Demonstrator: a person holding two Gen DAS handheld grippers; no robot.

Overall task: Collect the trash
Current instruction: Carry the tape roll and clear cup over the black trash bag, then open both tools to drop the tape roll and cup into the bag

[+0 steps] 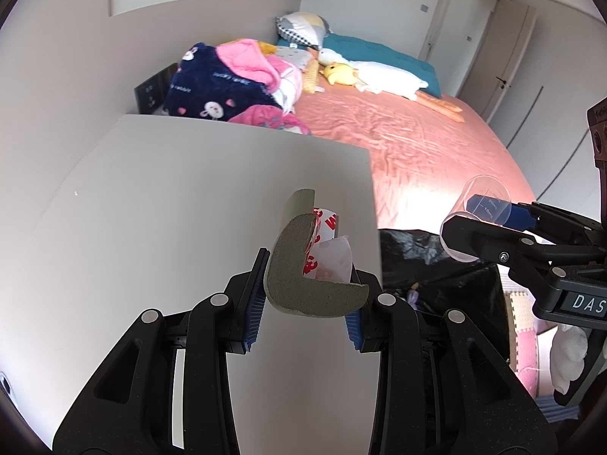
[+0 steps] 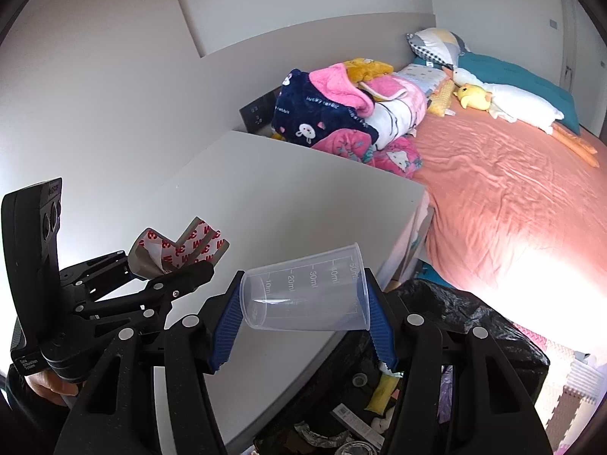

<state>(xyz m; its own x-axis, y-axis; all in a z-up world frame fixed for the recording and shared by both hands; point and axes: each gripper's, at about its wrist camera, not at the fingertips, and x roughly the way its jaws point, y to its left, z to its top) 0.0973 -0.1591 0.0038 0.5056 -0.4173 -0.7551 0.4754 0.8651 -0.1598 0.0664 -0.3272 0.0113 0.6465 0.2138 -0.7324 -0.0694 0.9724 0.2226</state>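
My left gripper [image 1: 303, 303] is shut on a grey L-shaped foam corner guard [image 1: 303, 265] with red-and-white tape backing, held above the white table [image 1: 170, 197]. My right gripper [image 2: 305, 314] is shut on a clear plastic measuring cup [image 2: 307, 295] lying sideways between the blue pads, over the table's right edge. The cup [image 1: 474, 223] and right gripper [image 1: 493, 227] show at the right of the left wrist view, above the black trash bag [image 1: 428, 265]. In the right wrist view the left gripper [image 2: 170, 269] holds the foam guard [image 2: 182, 244] at lower left. The bag [image 2: 455, 326] sits open below, with several scraps inside.
A bed with a salmon sheet [image 2: 512, 197] lies right of the table, with piled blankets [image 2: 341, 113] and plush toys [image 2: 493, 102] on it. A black socket panel [image 2: 258, 113] is on the wall behind the table. Foam floor mats [image 2: 580, 383] lie beside the bag.
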